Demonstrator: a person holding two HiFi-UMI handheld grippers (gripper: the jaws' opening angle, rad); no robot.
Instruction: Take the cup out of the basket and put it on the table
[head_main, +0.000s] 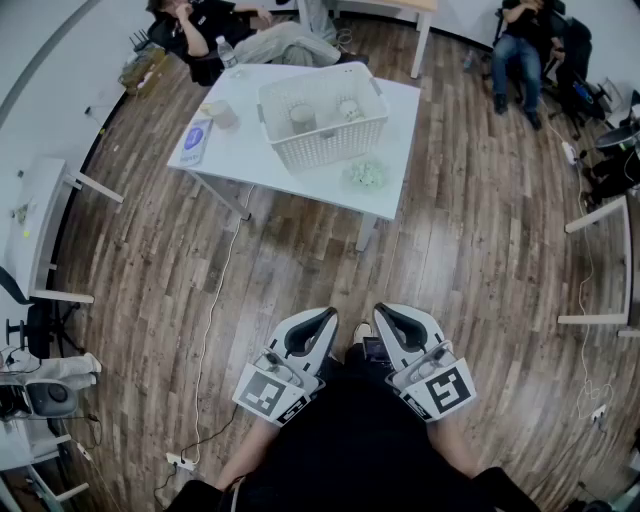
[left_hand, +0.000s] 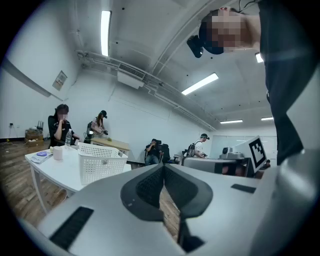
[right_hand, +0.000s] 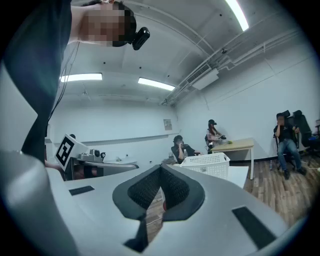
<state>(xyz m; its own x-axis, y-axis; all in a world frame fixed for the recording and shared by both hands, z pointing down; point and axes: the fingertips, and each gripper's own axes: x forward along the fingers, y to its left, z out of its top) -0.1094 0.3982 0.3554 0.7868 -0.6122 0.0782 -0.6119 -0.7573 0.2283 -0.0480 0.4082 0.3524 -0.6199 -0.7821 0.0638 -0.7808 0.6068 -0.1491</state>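
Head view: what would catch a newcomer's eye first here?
The white basket on the white table at the top, with a cup standing inside. Nearer, low in the frame, the left gripper and right gripper sit side by side against the person's body, both shut and empty, well short of the table.

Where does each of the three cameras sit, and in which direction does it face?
Head view: on the person's head, facing steeply down at the wooden floor and white table; shows the left hand-held gripper, the right hand-held gripper and dark clothing.
Left gripper view: on the left hand-held gripper, facing along its shut jaws and upward; the person's torso at right.
Right gripper view: on the right hand-held gripper, same way, jaws shut; torso at left.
Shared: all three show the white basket.
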